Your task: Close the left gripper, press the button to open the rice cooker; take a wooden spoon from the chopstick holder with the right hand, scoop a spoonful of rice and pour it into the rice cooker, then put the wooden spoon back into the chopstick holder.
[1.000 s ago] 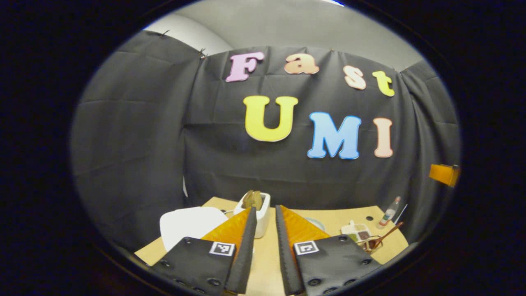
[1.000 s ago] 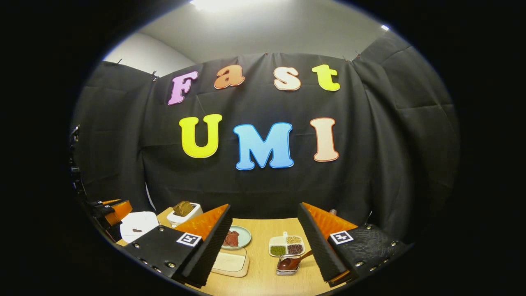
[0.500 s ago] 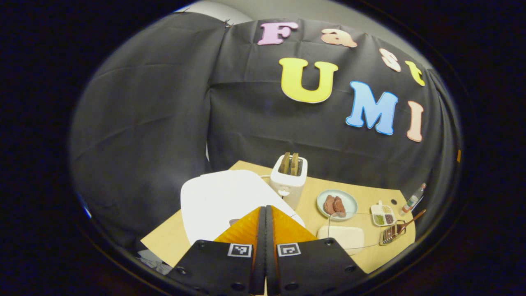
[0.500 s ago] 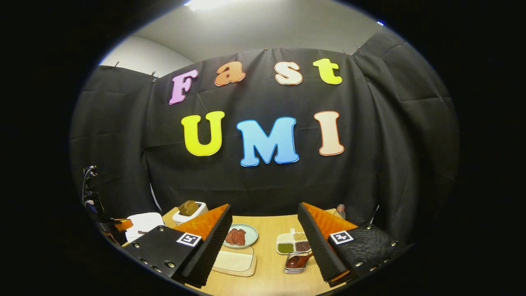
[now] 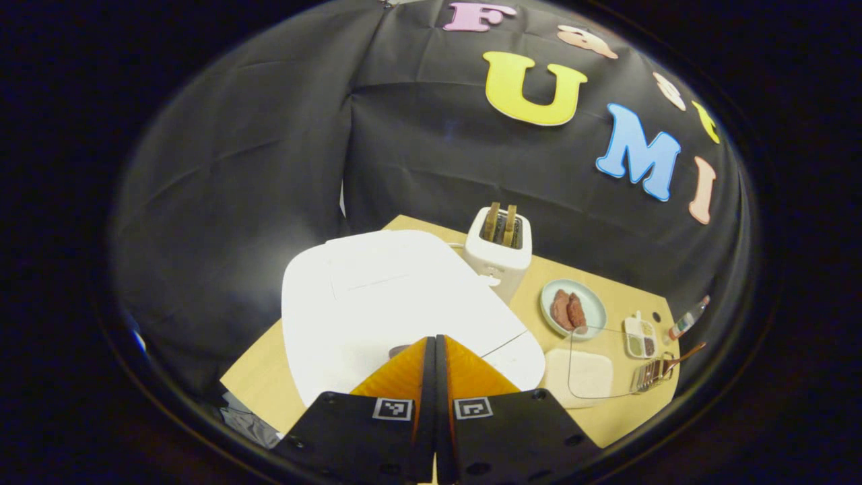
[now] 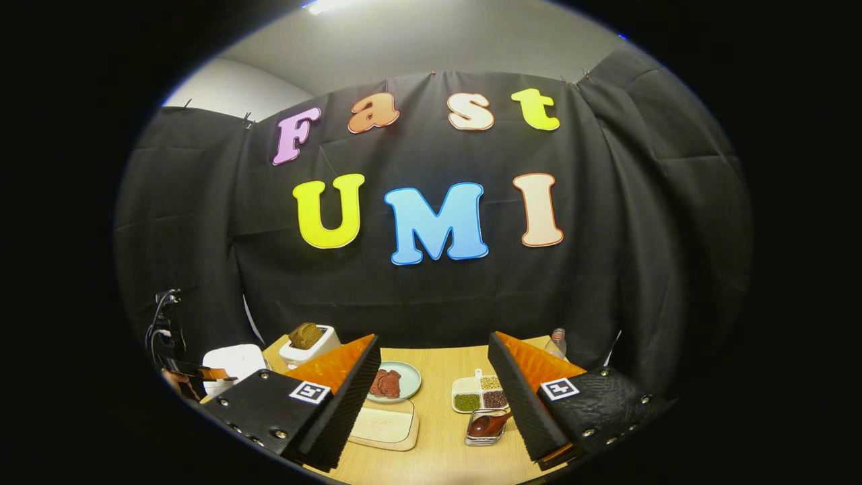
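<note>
The white rice cooker point(image 5: 390, 296) stands lid-down at the table's left, directly under my left gripper point(image 5: 431, 341), which is shut with nothing between its fingers. Its tips hover beside a small brown button point(image 5: 397, 351) on the cooker's front, half hidden by the left finger. The wooden spoon point(image 5: 681, 356) leans in the metal chopstick holder point(image 5: 646, 377) at the far right. In the right gripper view my right gripper point(image 6: 433, 340) is open and empty above the table, with the spoon point(image 6: 488, 424) and its holder point(image 6: 483, 438) just ahead by the right finger. The cooker point(image 6: 232, 360) sits at far left.
A white toaster point(image 5: 502, 246) with bread stands behind the cooker. To its right are a plate of meat point(image 5: 572, 310), a divided dish of grains point(image 5: 640, 335), a small bottle point(image 5: 687, 318) and a pale rectangular tray point(image 5: 579, 372). Black cloth walls the table's back and sides.
My left gripper went from open to shut, then tilted down and moved in over the rice cooker's lid. The right gripper has hardly moved and stays open.
</note>
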`<action>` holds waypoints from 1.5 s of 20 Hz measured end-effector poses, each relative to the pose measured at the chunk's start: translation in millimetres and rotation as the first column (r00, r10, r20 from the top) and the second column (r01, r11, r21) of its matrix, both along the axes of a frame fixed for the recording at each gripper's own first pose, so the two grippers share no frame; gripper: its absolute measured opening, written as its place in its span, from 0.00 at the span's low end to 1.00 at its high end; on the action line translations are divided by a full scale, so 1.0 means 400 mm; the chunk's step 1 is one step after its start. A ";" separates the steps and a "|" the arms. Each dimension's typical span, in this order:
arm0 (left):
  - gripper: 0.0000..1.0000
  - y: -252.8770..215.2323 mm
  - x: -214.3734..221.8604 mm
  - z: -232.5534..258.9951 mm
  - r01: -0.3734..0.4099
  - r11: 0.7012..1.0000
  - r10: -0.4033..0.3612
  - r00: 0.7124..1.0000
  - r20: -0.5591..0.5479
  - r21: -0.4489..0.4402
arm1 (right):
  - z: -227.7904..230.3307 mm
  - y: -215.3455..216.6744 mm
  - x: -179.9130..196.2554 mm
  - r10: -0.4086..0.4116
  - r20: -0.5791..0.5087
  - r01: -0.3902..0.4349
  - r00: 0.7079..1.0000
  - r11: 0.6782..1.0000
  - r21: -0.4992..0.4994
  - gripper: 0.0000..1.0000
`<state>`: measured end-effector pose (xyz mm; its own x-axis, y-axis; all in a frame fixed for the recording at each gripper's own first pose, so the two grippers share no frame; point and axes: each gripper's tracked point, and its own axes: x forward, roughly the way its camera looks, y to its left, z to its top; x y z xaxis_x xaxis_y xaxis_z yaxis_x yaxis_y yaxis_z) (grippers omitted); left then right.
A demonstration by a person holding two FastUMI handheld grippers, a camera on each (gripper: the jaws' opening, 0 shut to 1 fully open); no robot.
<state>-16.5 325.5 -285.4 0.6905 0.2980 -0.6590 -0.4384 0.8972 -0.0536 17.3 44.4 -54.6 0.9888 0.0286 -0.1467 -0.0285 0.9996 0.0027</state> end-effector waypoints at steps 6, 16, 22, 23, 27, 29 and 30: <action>0.09 0.005 0.012 -0.035 -0.012 1.000 0.012 1.000 -0.019 -0.002 | -0.015 -0.021 -0.004 -0.013 -0.018 0.013 1.000 1.000 -0.005 0.98; 0.86 -0.002 0.059 0.367 -0.057 0.945 -0.046 0.951 0.304 0.322 | -0.015 -0.040 -0.021 -0.013 -0.006 0.013 1.000 1.000 -0.007 0.98; 1.00 -0.108 0.025 0.629 -0.098 0.937 -0.121 0.810 0.574 0.336 | -0.003 -0.062 -0.030 -0.020 0.016 0.020 1.000 1.000 -0.003 0.98; 1.00 -0.116 0.021 0.650 -0.106 0.934 -0.129 0.792 0.597 0.342 | -0.002 -0.065 -0.031 -0.023 0.017 0.023 1.000 1.000 0.000 0.98; 0.99 -0.164 0.009 0.661 -0.082 0.944 -0.136 0.784 0.606 0.318 | 0.000 -0.091 -0.036 -0.037 0.030 0.037 0.999 0.999 -0.001 0.98; 0.99 -0.192 0.012 0.667 -0.062 0.951 -0.143 0.780 0.610 0.302 | -0.011 -0.115 -0.035 -0.045 0.032 0.045 0.998 0.999 -0.005 0.98; 1.00 -0.207 0.008 0.671 -0.058 0.952 -0.147 0.775 0.615 0.300 | -0.019 -0.129 -0.035 -0.051 0.029 0.051 0.998 0.999 -0.002 0.98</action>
